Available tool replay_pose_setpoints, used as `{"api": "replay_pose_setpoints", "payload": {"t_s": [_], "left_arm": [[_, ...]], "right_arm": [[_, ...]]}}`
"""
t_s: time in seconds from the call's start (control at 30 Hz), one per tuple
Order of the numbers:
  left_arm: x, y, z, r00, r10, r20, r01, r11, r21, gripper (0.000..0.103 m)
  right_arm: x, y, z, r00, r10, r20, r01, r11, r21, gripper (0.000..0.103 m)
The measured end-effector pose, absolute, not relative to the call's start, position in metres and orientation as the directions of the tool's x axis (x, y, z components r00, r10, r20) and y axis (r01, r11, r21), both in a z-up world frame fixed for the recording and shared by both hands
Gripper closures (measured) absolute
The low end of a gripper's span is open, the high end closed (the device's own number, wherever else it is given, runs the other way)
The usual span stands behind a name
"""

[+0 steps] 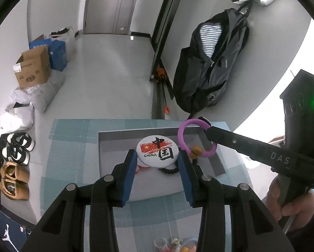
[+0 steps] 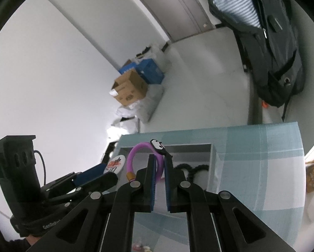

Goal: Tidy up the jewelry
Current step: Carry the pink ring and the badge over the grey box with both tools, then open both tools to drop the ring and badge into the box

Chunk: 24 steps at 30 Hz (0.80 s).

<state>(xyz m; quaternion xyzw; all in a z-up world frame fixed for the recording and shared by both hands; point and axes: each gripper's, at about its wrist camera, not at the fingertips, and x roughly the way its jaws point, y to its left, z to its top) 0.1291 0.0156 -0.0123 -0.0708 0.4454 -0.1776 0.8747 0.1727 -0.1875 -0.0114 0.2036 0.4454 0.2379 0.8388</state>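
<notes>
A grey open box [image 1: 106, 147] stands on a table with a blue checked cloth [image 1: 73, 138]. Inside lie a round white badge [image 1: 155, 151] with a red flag and "CHINA", and a black bead bracelet [image 1: 169, 170]. My left gripper [image 1: 157, 157] is open, its blue pads on either side of the badge, just above it. My right gripper [image 2: 160, 157] is shut on a purple ring bracelet [image 2: 133, 153] with a black-and-white charm [image 2: 157, 145] and an orange bead [image 2: 130, 176]. It holds the bracelet [image 1: 183, 130] over the box's right part [image 2: 198, 147].
Small jewelry pieces [image 1: 173, 244] lie at the table's near edge. On the floor are cardboard and blue boxes [image 1: 34, 67], white bags and shoes [image 1: 15, 176]. A black backpack [image 1: 211, 63] hangs on the wall at the right. A door [image 1: 108, 4] stands behind.
</notes>
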Motion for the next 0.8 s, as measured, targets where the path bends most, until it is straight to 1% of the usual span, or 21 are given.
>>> {"api": "replay_pose_setpoints", "payload": {"t_s": [0.17, 0.37, 0.5, 0.57, 0.6, 0.63, 0.67, 0.7, 0.73, 0.8], "left_arm": [[0.14, 0.016, -0.022, 0.513, -0.394, -0.763, 0.246, 0.919, -0.309, 0.068], [0.15, 0.017, -0.032, 0.474, -0.429, -0.769, 0.257, 0.903, -0.345, 0.068], [0.157, 0.018, -0.038, 0.411, -0.473, -0.78, 0.256, 0.88, -0.399, 0.068], [0.158, 0.019, -0.04, 0.392, -0.469, -0.792, 0.244, 0.882, -0.402, 0.066], [0.157, 0.019, -0.04, 0.389, -0.473, -0.79, 0.248, 0.88, -0.404, 0.062], [0.155, 0.02, -0.038, 0.392, -0.471, -0.79, 0.249, 0.881, -0.402, 0.056], [0.153, 0.02, -0.035, 0.401, -0.475, -0.783, 0.256, 0.879, -0.402, 0.043], [0.15, 0.021, -0.033, 0.414, -0.473, -0.778, 0.26, 0.88, -0.397, 0.036], [0.147, 0.021, -0.03, 0.432, -0.463, -0.774, 0.261, 0.886, -0.384, 0.036], [0.141, 0.023, -0.024, 0.451, -0.454, -0.769, 0.264, 0.891, -0.371, 0.036]], "right_arm": [[0.183, -0.183, -0.022, 0.478, 0.55, -0.684, -0.21, 0.828, 0.519, 0.096], [0.191, -0.175, -0.028, 0.47, 0.534, -0.703, -0.213, 0.842, 0.496, 0.096], [0.192, -0.172, -0.033, 0.453, 0.525, -0.72, -0.2, 0.847, 0.492, 0.088], [0.191, -0.173, -0.035, 0.454, 0.522, -0.723, -0.201, 0.85, 0.487, 0.088], [0.19, -0.173, -0.034, 0.457, 0.525, -0.718, -0.209, 0.848, 0.487, 0.086], [0.188, -0.174, -0.032, 0.462, 0.521, -0.718, -0.212, 0.851, 0.481, 0.08], [0.185, -0.174, -0.03, 0.471, 0.514, -0.717, -0.213, 0.855, 0.473, 0.077], [0.183, -0.176, -0.028, 0.477, 0.515, -0.713, -0.216, 0.854, 0.473, 0.069], [0.179, -0.178, -0.025, 0.486, 0.513, -0.708, -0.217, 0.855, 0.47, 0.064], [0.173, -0.181, -0.019, 0.503, 0.51, -0.698, -0.219, 0.856, 0.467, 0.063]]}}
